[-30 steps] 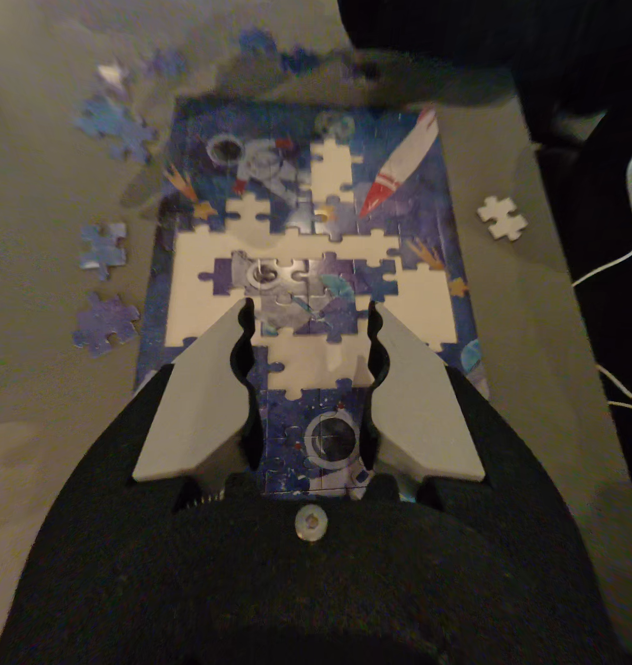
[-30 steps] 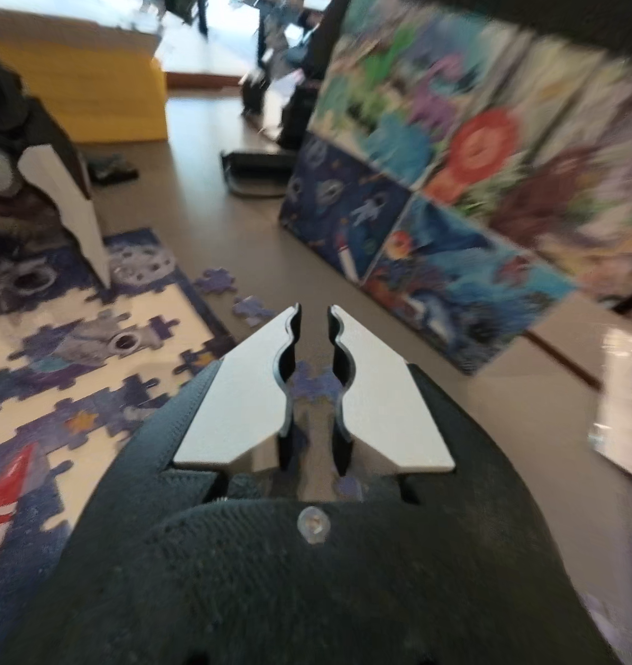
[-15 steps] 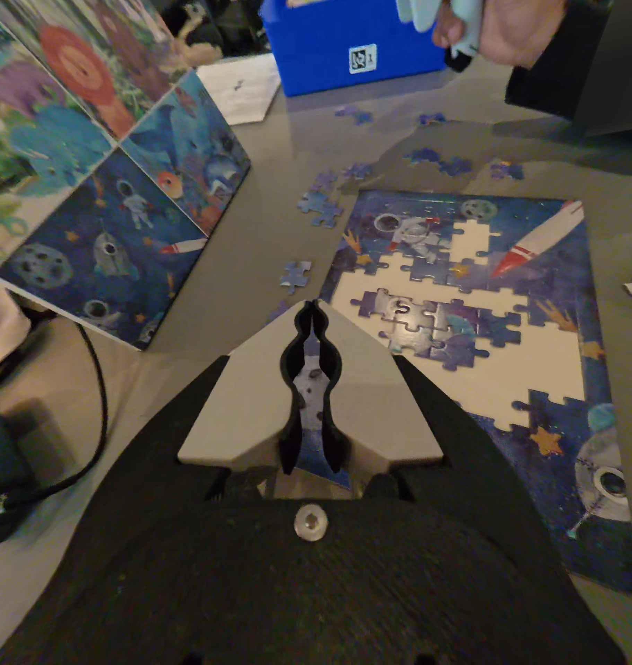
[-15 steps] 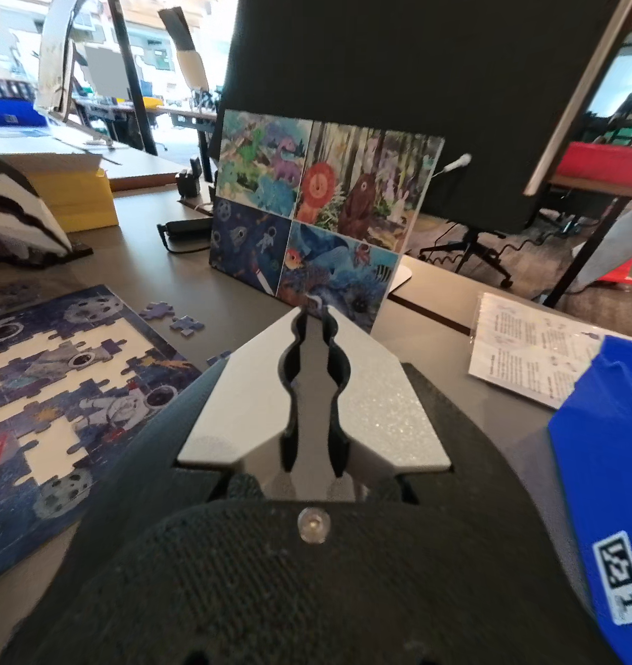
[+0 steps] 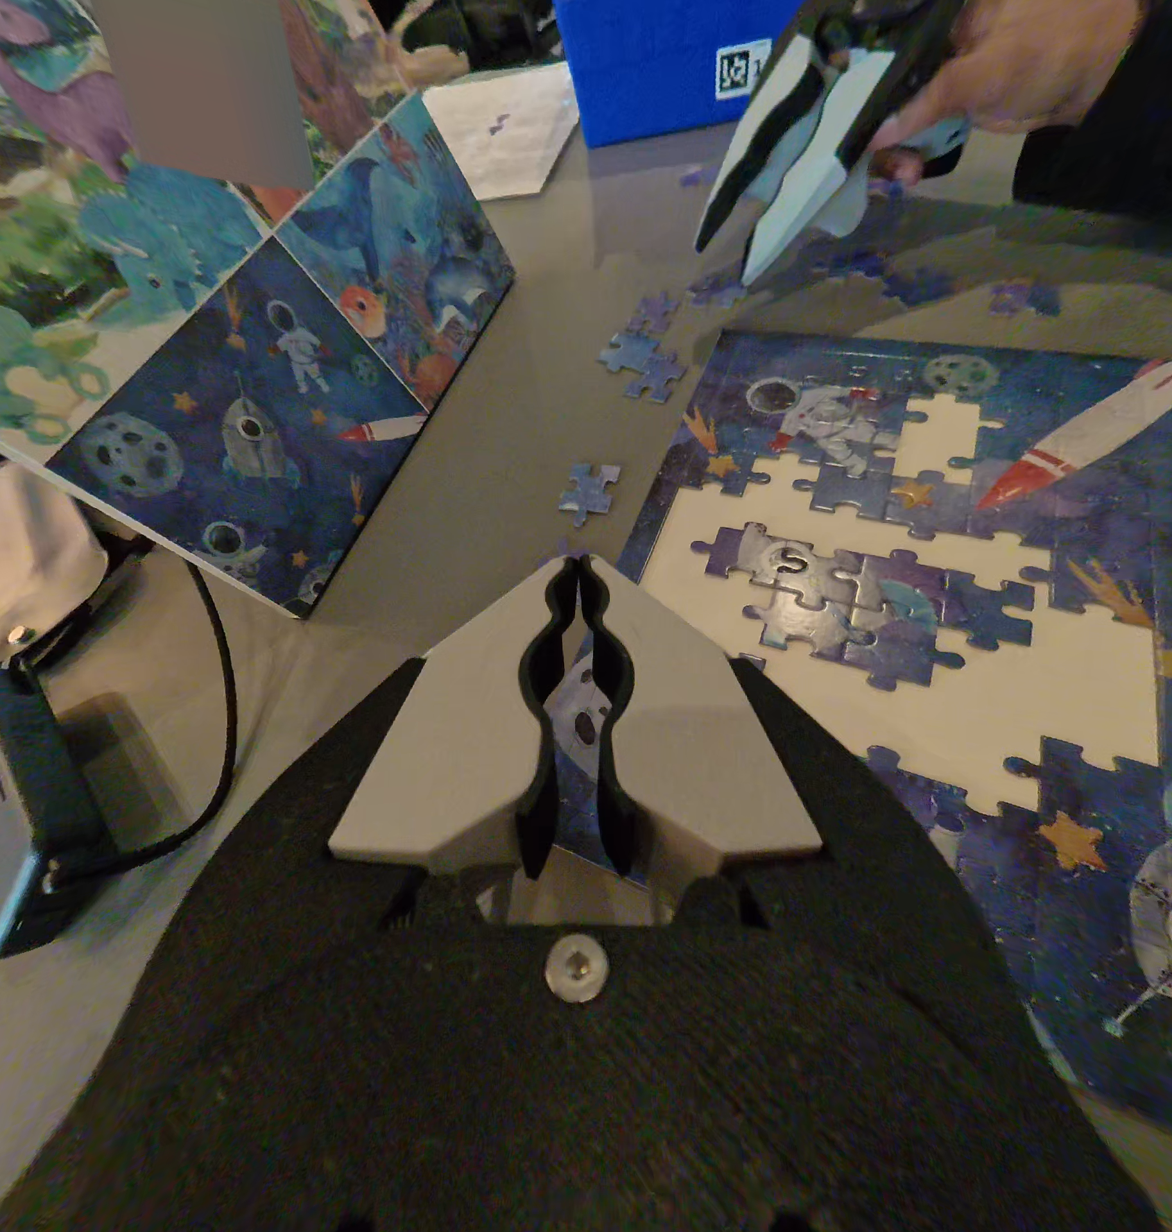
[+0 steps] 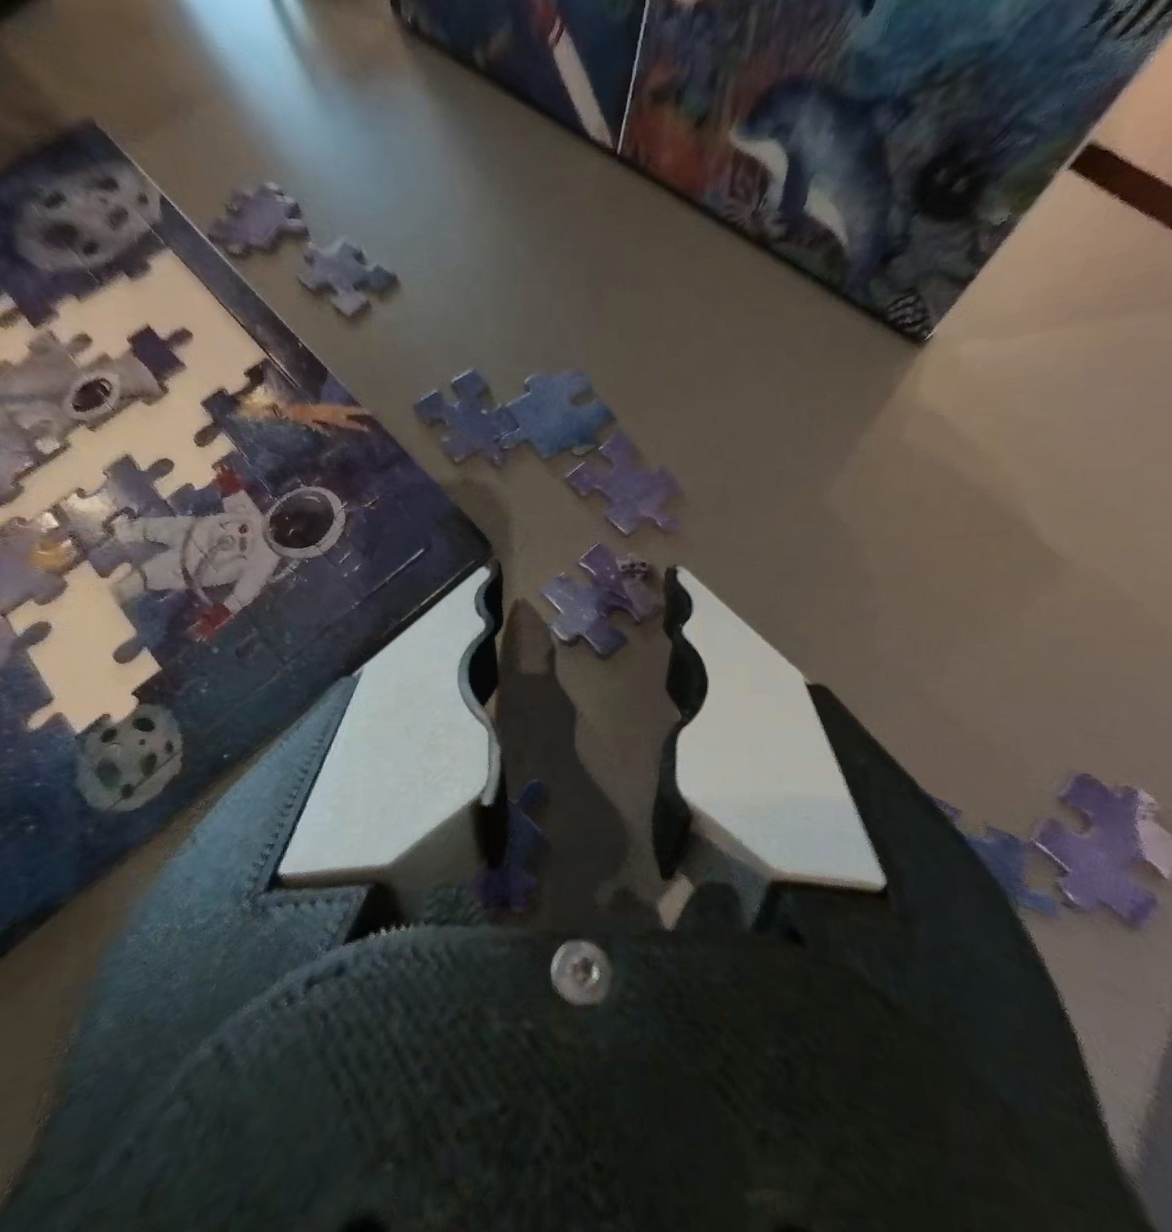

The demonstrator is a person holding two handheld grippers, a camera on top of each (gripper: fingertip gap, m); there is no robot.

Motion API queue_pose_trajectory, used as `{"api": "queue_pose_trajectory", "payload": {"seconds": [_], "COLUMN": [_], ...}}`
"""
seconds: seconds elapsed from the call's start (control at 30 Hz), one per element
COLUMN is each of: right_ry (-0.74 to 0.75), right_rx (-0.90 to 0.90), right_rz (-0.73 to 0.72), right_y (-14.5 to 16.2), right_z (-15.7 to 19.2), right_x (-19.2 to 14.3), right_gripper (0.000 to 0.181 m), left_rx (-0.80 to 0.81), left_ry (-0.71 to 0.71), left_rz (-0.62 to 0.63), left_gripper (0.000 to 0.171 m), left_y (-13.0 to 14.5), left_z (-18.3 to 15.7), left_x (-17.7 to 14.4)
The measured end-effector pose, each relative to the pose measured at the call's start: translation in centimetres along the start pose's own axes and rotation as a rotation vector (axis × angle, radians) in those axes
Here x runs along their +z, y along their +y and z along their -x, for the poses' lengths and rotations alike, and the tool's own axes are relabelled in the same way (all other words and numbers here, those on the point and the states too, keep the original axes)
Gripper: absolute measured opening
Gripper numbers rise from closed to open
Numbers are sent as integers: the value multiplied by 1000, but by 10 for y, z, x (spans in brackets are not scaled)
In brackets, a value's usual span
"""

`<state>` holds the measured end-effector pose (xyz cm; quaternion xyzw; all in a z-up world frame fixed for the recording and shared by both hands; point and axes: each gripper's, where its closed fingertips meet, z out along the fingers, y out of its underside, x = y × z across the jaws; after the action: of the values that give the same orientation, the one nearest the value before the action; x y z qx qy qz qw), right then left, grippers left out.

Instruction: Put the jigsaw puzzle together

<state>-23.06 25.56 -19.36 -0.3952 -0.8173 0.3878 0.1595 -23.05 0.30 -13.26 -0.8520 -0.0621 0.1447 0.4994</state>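
The space-picture jigsaw lies in its tray [image 5: 803, 707], with white gaps across the middle and an island of joined pieces [image 5: 857, 607]. My left gripper [image 5: 578, 561] is shut and empty, just above the tray's near-left corner. My right gripper [image 6: 581, 575] is open and low over the table by the tray's corner [image 6: 76, 620], with a loose purple piece [image 6: 600, 600] lying between its fingertips. In the left wrist view the right gripper [image 5: 727, 260] hangs tips-down beyond the tray's far-left corner. More loose pieces [image 6: 510, 417] [image 6: 627, 487] lie just past it.
A picture box [image 5: 236, 366] stands tilted on the left; it also shows in the right wrist view [image 6: 837, 133]. A blue bin [image 5: 637, 67] and white paper [image 5: 503, 127] are at the back. A black cable [image 5: 220, 733] runs at the left. Loose pieces [image 5: 590, 493] [image 5: 643, 363] [image 6: 1103, 853] dot the table. Tip to tip, the grippers are about 25 cm apart.
My left gripper shut and drew back from the puzzle's middle to its near-left corner. My right gripper opened and dropped from a raised pose down over a loose piece.
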Motion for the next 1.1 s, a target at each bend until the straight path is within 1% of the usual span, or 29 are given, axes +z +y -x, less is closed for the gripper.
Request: {"api": "queue_pose_trajectory", "payload": {"seconds": [0.1, 0.23, 0.27, 0.3, 0.4, 0.43, 0.47, 0.5, 0.6, 0.67, 0.73, 0.8, 0.83, 0.9, 0.93, 1.03, 1.1], "right_ry": [8, 39, 39, 34, 28, 25, 20, 8, -24, -13, 16, -4, -21, 17, 46, 125, 226], "right_rx": [-11, -23, -27, -29, -40, -46, -53, -62, -54, -48, -36, -3, 8, -30, -45, -36, -27], "right_rz": [53, 38, 37, 39, 52, 56, 53, 42, -19, -27, -15, 11, 50, 82, 95, 117, 129], "right_y": [10, 10, 10, 10, 11, 11, 10, 7, -4, -6, -4, 1, 8, 13, 15, 21, 25], "right_z": [0, -5, -5, -4, -2, -1, 1, 3, 11, 9, 3, 4, 6, 1, -4, -22, -41], "right_x": [11, 14, 14, 13, 13, 12, 12, 11, 6, 4, 4, 7, 11, 10, 8, -3, -12], "right_gripper": [52, 48, 43, 33, 31, 26, 10, 0, 0, 7, 22, 49, 57, 54, 56, 51, 39], "left_rx": [9, 12, 12, 13, 15, 16, 18, 19, 16, 18, 20, 21, 21, 20, 21, 21, 23], "left_ry": [3, 5, 5, 4, 7, 7, 8, 9, 20, 24, 28, 31, 33, 35, 34, 33, 32], "left_rz": [10, 13, 13, 13, 17, 18, 19, 19, 20, 25, 33, 36, 37, 41, 42, 40, 38], "left_gripper": [0, 0, 0, 0, 0, 0, 0, 0, 0, 0, 0, 0, 0, 0, 0, 0, 0], "left_y": [1, 2, 2, 2, 2, 3, 3, 3, 3, 4, 5, 6, 6, 7, 7, 6, 6], "left_z": [-2, -3, -3, -3, -4, -5, -5, -5, -8, -9, -11, -12, -12, -12, -12, -12, -13], "left_x": [2, 3, 3, 3, 4, 5, 5, 5, 7, 8, 10, 11, 11, 11, 11, 11, 11]}}
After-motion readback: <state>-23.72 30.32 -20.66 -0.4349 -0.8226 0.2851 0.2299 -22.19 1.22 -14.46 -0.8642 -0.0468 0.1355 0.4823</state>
